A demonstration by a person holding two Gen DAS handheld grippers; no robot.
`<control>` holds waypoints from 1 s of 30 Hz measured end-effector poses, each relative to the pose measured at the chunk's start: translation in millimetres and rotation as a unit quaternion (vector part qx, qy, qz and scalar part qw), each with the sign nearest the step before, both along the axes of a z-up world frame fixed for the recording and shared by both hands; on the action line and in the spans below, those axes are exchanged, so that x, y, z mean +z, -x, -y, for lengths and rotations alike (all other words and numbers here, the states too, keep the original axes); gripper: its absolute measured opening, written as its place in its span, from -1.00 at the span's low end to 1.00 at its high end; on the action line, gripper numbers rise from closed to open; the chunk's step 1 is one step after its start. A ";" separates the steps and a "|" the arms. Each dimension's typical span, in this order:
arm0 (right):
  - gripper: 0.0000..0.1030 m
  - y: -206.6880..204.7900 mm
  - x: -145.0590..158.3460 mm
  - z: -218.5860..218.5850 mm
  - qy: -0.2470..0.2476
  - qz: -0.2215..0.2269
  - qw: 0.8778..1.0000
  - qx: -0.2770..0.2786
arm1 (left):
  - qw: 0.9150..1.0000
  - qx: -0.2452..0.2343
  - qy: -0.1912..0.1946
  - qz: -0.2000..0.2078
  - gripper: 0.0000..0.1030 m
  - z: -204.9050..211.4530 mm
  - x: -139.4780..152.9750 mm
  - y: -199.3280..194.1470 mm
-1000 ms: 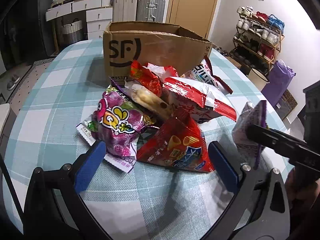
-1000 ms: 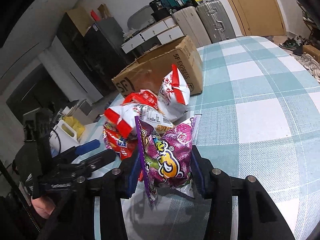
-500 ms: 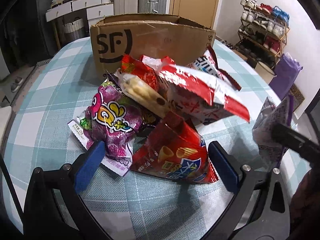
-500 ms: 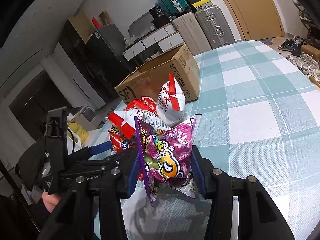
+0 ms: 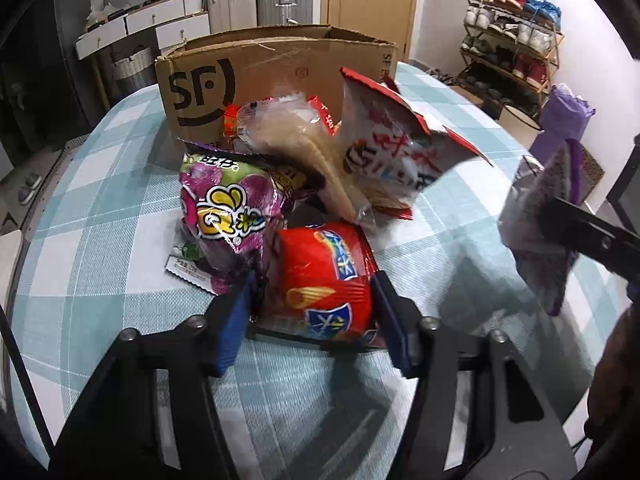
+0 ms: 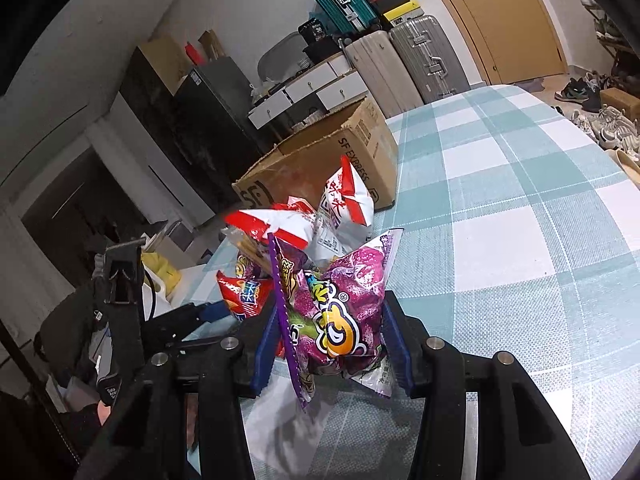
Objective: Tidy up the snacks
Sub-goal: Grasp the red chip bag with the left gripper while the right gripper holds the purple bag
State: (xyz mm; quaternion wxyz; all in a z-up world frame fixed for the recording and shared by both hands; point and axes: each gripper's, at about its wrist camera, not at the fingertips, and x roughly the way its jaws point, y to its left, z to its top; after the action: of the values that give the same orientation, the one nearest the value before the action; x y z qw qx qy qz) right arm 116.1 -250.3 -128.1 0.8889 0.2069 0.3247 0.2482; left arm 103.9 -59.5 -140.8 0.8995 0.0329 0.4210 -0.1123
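Left fingers [image 5: 240,320] clamp red bag [image 5: 324,280]; right fingers [image 6: 394,344] clamp purple bag [image 6: 340,312] before box [image 5: 272,76].

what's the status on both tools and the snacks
Left tool closed around red chip bag. Right tool holding purple snack bag. Pile blocks cardboard box.

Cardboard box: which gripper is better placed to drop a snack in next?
Right, probably. The right gripper is shut on a purple snack bag, held off the table. The left gripper straddles the red chip bag, which rests against the pile. The cardboard box is open-topped.
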 end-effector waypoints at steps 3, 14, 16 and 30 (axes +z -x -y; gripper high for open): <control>-0.05 2.8 2.8 0.5 -0.003 0.004 1.000 0.000 | 1.000 -0.014 0.015 0.001 -0.01 -6.4 1.2 4.9; -0.03 6.2 7.5 -5.2 -0.003 0.007 1.000 0.002 | 0.996 -0.038 0.075 0.014 -0.37 -36.4 17.0 17.1; -0.03 6.4 8.0 -7.2 -0.001 0.007 1.000 0.002 | 0.996 -0.035 0.075 0.021 -0.35 -39.4 17.4 19.3; -0.02 4.7 8.9 -13.1 0.006 0.009 1.000 0.007 | 0.996 -0.033 0.082 0.019 -0.35 -45.8 19.8 46.8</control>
State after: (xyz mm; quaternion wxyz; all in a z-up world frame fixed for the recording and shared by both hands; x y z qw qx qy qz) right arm 111.4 -237.2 -119.2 0.8912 0.1970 0.3201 0.2540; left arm 57.1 -13.7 -121.1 0.9026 -0.0253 0.3921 -0.1756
